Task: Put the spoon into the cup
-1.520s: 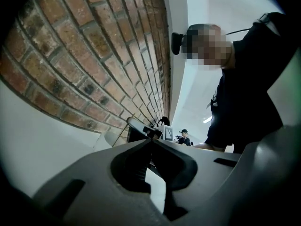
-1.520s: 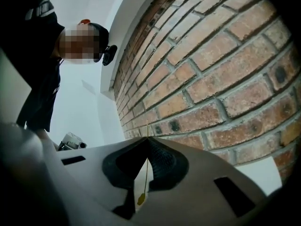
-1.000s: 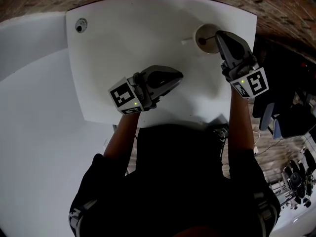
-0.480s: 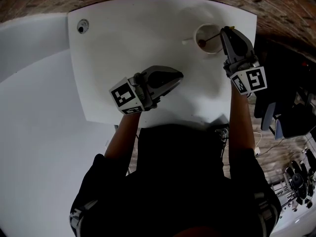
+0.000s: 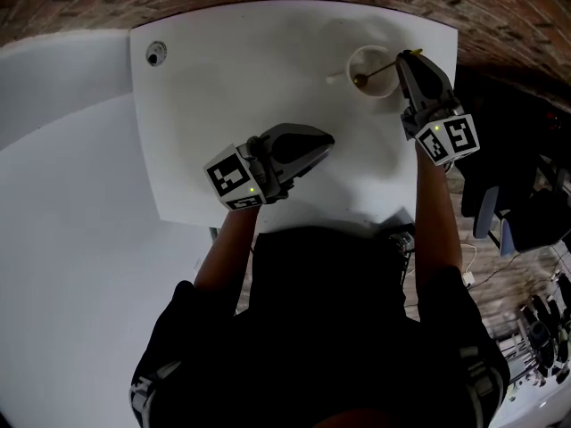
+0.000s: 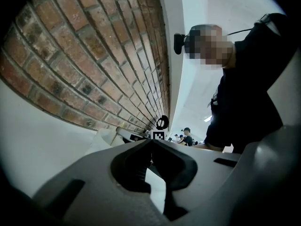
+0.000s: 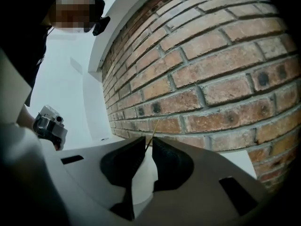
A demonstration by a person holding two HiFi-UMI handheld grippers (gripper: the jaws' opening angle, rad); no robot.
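One slim golden metal spoon (image 5: 379,69) leans in one round white cup (image 5: 368,53) at the upper right of the white desk (image 5: 250,69).
Its darker bowl sits inside the cup. The thin handle slants over the rim, up and right, to the right claw (image 5: 412,56). That claw is released, its jaws opening with the handle tip between them. The left claw (image 5: 326,139), at mid-frame, is clenched with its tips together.

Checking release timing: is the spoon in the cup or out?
In. The spoon has its bowl end inside the cup, handle leaning over the rim between the right gripper's opening jaws.
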